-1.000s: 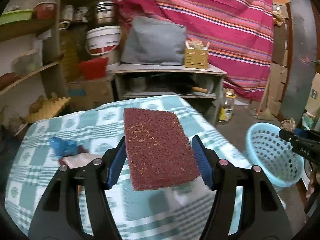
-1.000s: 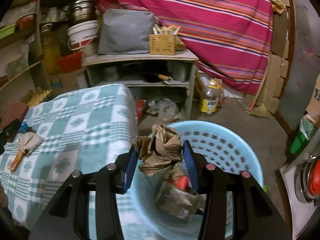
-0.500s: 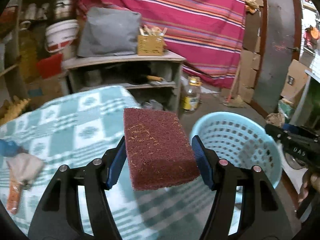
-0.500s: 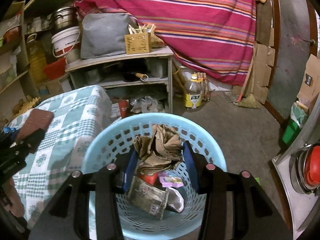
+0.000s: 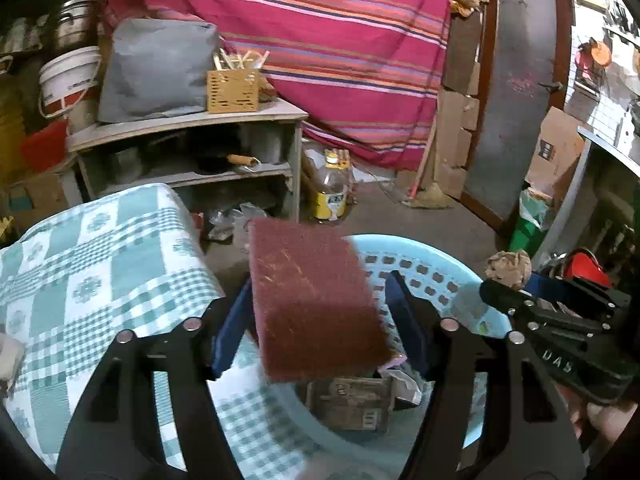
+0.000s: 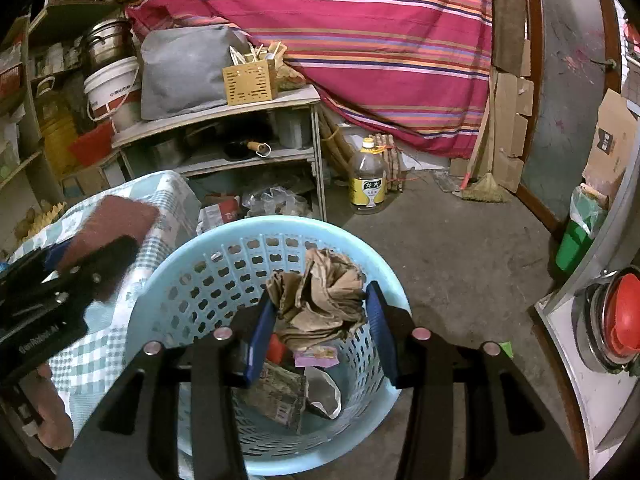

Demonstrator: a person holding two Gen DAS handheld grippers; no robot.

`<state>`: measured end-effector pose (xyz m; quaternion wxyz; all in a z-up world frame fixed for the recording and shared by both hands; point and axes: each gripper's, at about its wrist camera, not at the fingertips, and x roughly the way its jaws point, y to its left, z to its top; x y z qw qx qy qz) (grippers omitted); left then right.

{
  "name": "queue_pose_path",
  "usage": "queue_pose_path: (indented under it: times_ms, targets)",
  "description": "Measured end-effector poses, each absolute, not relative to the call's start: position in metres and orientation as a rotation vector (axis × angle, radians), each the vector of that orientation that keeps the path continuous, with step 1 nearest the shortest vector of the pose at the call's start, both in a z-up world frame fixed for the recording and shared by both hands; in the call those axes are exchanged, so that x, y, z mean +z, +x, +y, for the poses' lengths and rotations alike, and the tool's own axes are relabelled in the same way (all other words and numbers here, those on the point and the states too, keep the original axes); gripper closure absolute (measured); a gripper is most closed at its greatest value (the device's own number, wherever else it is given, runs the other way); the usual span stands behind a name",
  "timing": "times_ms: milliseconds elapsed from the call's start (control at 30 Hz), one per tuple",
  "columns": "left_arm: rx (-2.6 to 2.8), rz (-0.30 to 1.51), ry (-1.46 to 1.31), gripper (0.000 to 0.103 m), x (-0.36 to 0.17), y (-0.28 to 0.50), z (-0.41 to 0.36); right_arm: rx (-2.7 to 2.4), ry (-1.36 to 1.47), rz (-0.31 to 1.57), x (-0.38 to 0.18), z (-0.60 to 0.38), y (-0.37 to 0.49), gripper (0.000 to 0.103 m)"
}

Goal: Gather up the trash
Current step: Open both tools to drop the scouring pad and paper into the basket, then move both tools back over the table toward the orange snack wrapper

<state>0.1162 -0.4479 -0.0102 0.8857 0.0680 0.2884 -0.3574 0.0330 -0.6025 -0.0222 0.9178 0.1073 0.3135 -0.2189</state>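
Note:
A light blue plastic basket stands on the floor beside the checked table; it also shows in the left wrist view. Several pieces of trash lie in it. My left gripper has its jaws spread wider than the maroon scouring pad, which hangs blurred between them over the basket's near rim. My right gripper holds a crumpled brown paper above the basket's inside. The right gripper with its paper shows at the right of the left wrist view.
The table with a green-and-white checked cloth is left of the basket. A grey shelf unit with a wooden box stands behind. A yellow-labelled oil bottle stands on the concrete floor. A green bin is at the right.
Both grippers moved right, from the table to over the basket. The left jaws have spread and the scouring pad has dropped loose and tilted. The right gripper still holds the paper.

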Motion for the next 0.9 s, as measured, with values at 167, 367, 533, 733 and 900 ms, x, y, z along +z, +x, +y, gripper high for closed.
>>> queue_pose_path:
  times_ms: [167,367,533,733,900]
  targets:
    - [-0.723,0.575,0.138,0.020,-0.005,0.118,-0.445,-0.459,0.216,0.651,-0.025,-0.606,0.032,0.058]
    - [-0.635,0.551,0.135,0.012,-0.001,0.126,-0.415,-0.449,0.205,0.658,-0.025,-0.601,0.038,0.058]
    - [-0.563,0.556,0.102,0.006,0.004,0.136,-0.374,-0.440,0.199,0.660,-0.025,-0.592,0.047,0.056]
    - [-0.478,0.546,0.074,0.006,0.015,0.148,-0.324,-0.459,0.183,0.646,-0.020,-0.575,0.061,0.024]
    - [-0.418,0.549,0.041,0.006,0.023,0.156,-0.277,-0.466,0.190,0.651,-0.017,-0.562,0.069,0.023]
